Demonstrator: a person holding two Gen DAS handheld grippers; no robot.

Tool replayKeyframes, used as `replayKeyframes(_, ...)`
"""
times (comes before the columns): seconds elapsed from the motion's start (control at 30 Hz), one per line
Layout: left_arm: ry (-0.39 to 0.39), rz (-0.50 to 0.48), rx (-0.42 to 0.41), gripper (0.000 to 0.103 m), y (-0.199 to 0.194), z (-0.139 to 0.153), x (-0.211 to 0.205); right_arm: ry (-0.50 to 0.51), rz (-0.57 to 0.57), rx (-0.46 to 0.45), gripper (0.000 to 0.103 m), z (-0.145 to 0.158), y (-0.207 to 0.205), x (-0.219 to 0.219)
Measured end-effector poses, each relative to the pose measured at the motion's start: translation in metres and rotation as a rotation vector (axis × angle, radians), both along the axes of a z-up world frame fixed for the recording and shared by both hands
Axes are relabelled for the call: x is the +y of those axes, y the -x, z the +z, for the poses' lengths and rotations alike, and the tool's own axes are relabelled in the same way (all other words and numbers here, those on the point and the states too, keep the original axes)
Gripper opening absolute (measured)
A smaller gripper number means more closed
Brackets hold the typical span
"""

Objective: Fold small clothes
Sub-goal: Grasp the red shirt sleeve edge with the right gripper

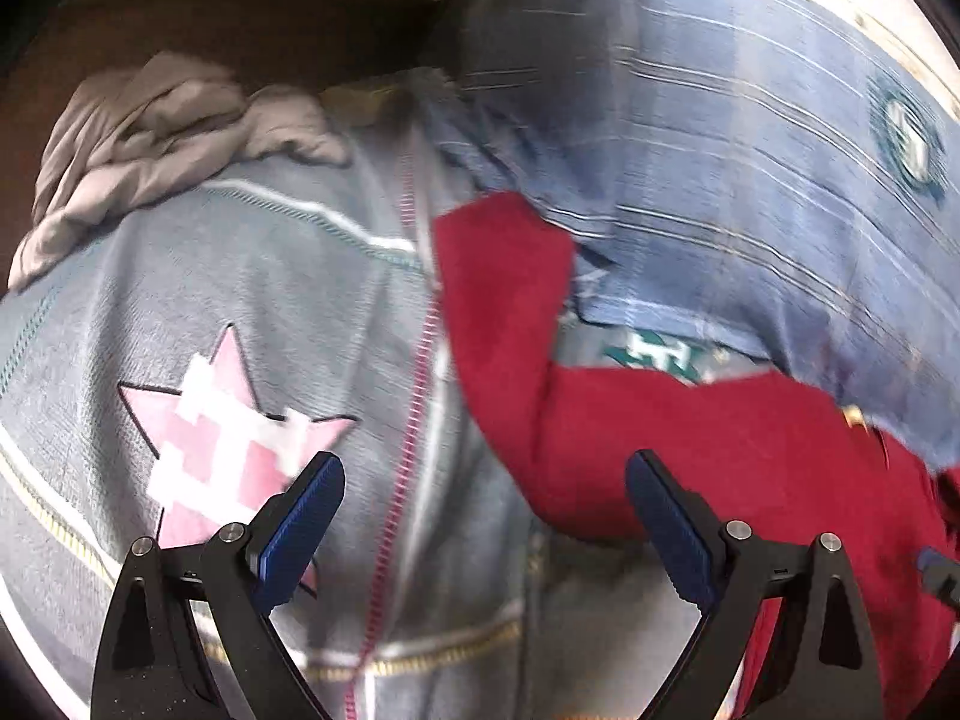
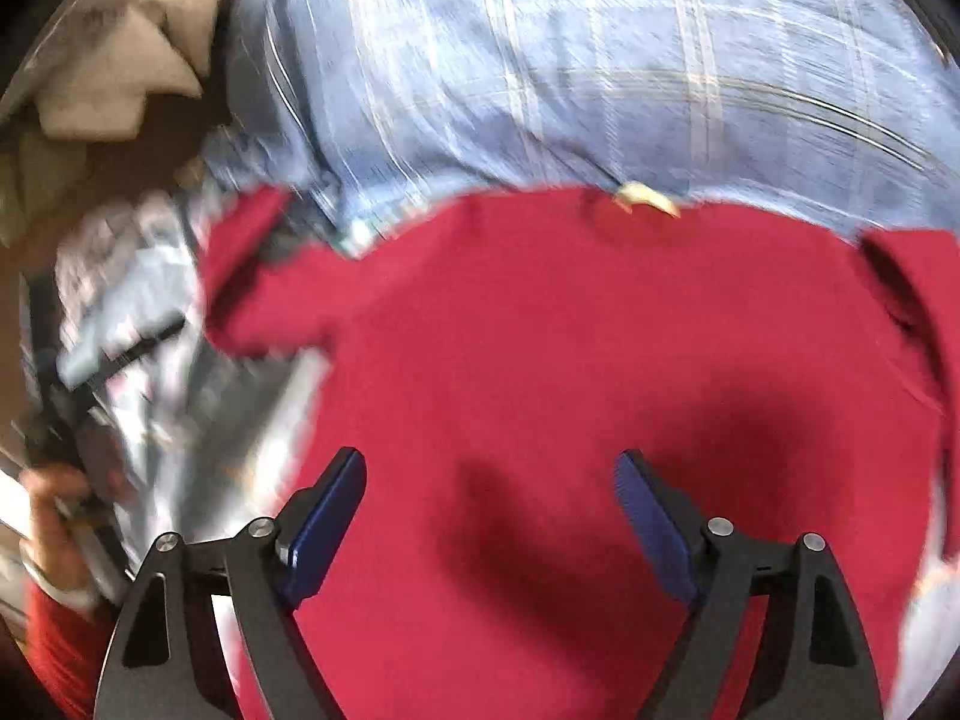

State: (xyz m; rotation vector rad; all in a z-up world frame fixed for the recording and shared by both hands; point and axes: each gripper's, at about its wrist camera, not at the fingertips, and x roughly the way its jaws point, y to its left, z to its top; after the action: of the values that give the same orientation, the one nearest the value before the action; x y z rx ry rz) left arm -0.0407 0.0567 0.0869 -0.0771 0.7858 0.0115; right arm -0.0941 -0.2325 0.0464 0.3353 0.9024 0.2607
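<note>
From the left wrist we see our left gripper (image 1: 485, 471) with its two blue pads (image 1: 300, 531) spread wide and nothing between them. It hangs over a blue-grey cover (image 1: 270, 312) that bears one pink star (image 1: 222, 438) and one pink zip (image 1: 414, 396) running up the middle. The right pad stands in front of the edge of one red garment (image 1: 690, 444), which lies spread to the right on a blue plaid sheet (image 1: 750, 138); whether the pad touches it we cannot tell. One crumpled grey cloth (image 1: 150, 144) lies at the upper left, well apart from the red one. The picture is blurred.

From the right wrist we see our right gripper (image 2: 489, 468), its two pads (image 2: 327, 531) also spread wide and holding nothing. It is directly over the red garment (image 2: 540, 330), which fills the middle of the view and lies flat, with one sleeve (image 2: 252, 300) reaching out to the left. One small yellowish tag (image 2: 648, 198) sits at its far edge, where the plaid sheet (image 2: 600, 72) begins. At the far left a hand (image 2: 60, 504) shows, too blurred to read.
</note>
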Motion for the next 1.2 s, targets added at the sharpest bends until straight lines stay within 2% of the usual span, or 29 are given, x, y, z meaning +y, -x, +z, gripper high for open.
replayKeyframes(0.13,0.026,0.03,0.037,0.095,-0.015,-0.015,0.008,-0.133,0.111,-0.017,0.087,0.008,-0.055,0.044)
replayKeyframes(0.33,-0.093,-0.006,0.026,0.095,-0.03,-0.026,-0.005,-0.189,0.247,0.012,0.086,-0.005,-0.152,0.132)
replayKeyframes(0.5,-0.026,-0.005,0.006,0.095,-0.035,-0.023,0.005,-0.211,0.289,0.011,0.087,-0.017,-0.211,0.184)
replayKeyframes(0.63,-0.046,-0.018,-0.008,0.095,-0.033,-0.023,0.009,-0.287,0.289,0.041,0.085,-0.034,-0.255,0.212)
replayKeyframes(0.67,-0.059,-0.024,-0.009,0.095,-0.034,-0.024,0.008,-0.301,0.292,0.044,0.08,-0.037,-0.261,0.216)
replayKeyframes(0.7,-0.06,-0.025,-0.01,0.095,-0.033,-0.023,0.008,-0.313,0.297,0.045,0.052,-0.039,-0.267,0.221)
replayKeyframes(0.73,-0.054,-0.025,-0.011,0.095,-0.033,-0.023,0.009,-0.308,0.305,0.056,0.008,-0.041,-0.271,0.226)
replayKeyframes(0.8,-0.031,-0.018,-0.011,0.094,-0.033,-0.021,0.013,-0.299,0.294,0.046,0.007,-0.037,-0.268,0.223)
replayKeyframes(0.87,-0.01,-0.006,-0.017,0.095,-0.031,-0.019,0.016,-0.267,0.297,-0.01,0.007,-0.024,-0.255,0.212)
replayKeyframes(0.97,-0.002,0.02,-0.026,0.095,-0.029,-0.015,0.021,-0.195,0.276,-0.102,0.007,0.006,-0.222,0.174)
replayKeyframes(1.1,0.024,0.041,-0.033,0.095,-0.022,-0.012,0.021,-0.133,0.153,-0.194,0.007,0.04,-0.164,0.085)
replayKeyframes(1.2,0.031,0.026,-0.024,0.095,-0.019,-0.013,0.011,-0.044,0.025,-0.226,0.007,0.049,-0.122,0.021)
